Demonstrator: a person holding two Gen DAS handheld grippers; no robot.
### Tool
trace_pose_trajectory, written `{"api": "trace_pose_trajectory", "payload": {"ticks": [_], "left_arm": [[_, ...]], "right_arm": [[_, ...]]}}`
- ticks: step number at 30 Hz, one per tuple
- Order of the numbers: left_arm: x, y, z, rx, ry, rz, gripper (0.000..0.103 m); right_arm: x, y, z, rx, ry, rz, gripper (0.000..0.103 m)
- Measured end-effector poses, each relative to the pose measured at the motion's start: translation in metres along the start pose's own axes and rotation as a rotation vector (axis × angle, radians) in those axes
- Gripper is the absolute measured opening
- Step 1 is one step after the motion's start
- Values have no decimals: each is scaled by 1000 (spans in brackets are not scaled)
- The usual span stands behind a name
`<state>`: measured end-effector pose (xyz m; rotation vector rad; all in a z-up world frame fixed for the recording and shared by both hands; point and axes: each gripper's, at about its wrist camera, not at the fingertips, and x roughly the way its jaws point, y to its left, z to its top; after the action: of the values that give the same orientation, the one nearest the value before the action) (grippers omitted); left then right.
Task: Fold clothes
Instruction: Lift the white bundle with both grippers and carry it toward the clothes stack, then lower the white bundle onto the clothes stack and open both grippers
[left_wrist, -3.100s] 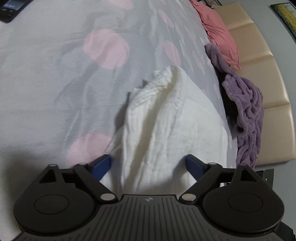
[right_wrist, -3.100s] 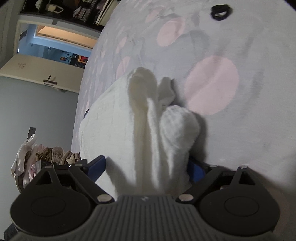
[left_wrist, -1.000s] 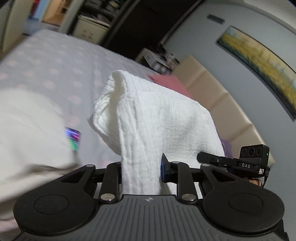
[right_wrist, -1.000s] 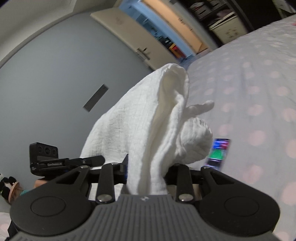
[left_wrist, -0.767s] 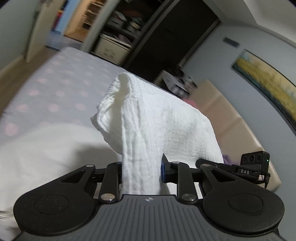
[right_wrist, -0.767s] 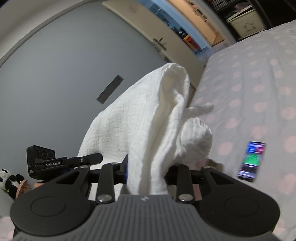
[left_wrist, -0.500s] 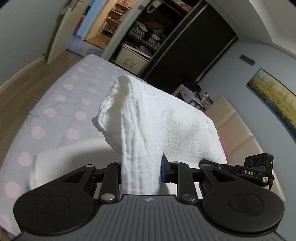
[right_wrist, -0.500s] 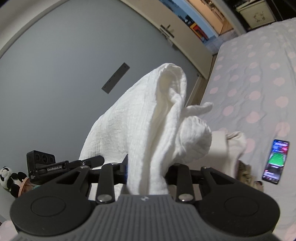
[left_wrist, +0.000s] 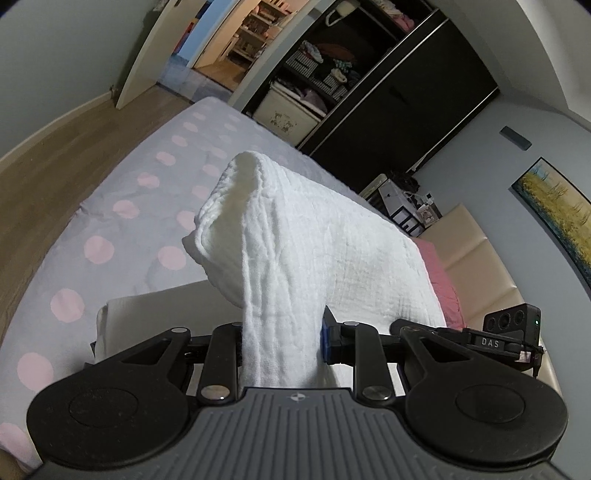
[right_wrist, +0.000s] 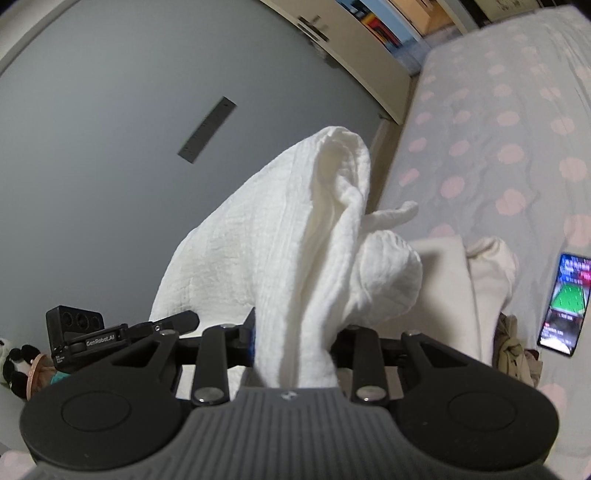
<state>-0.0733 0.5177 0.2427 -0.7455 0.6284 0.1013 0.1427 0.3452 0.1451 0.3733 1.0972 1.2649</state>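
Both black two-finger grippers, left (left_wrist: 282, 341) and right (right_wrist: 293, 341), clamp the crinkled white cotton garment (left_wrist: 317, 243) lifted above the grey pink-dotted bedspread (left_wrist: 122, 221)

"DAS", "GenRobot.AI" on camera modules (left_wrist: 511, 325)

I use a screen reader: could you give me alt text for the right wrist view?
The right gripper is clamped on a bunched white cloth lifted above a grey bed with pink dots. A lit phone lies on the bed at right.
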Motion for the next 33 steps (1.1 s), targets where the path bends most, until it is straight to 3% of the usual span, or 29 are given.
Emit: {"api": "trace_pose_trajectory", "payload": {"ticks": [9, 13, 16, 20, 24, 28, 30, 33], "left_arm": [[41, 49, -13, -86, 38, 5, 24], [51, 64, -20, -115, 37, 6, 27], [60, 72, -29, -145, 39, 36, 37], [58, 71, -36, -143, 27, 48, 39], [35, 59, -30, -87, -19, 65, 41], [6, 26, -23, 86, -96, 211, 41], [-9, 10, -21, 155, -166, 262, 41], [-21, -8, -20, 170, -272, 221, 43]], "right_arm": [[34, -49, -5, 60, 30, -15, 35], [40, -64, -11, 66, 9, -16, 39], [43, -72, -19, 59, -18, -27, 41], [46, -74, -23, 2, -63, -40, 50], [35, -61, -26, -100, -104, -88, 57], [18, -43, -25, -220, -165, -154, 57], [9, -36, -21, -273, -236, -190, 57], [0, -25, -16, -311, -344, -206, 57]]}}
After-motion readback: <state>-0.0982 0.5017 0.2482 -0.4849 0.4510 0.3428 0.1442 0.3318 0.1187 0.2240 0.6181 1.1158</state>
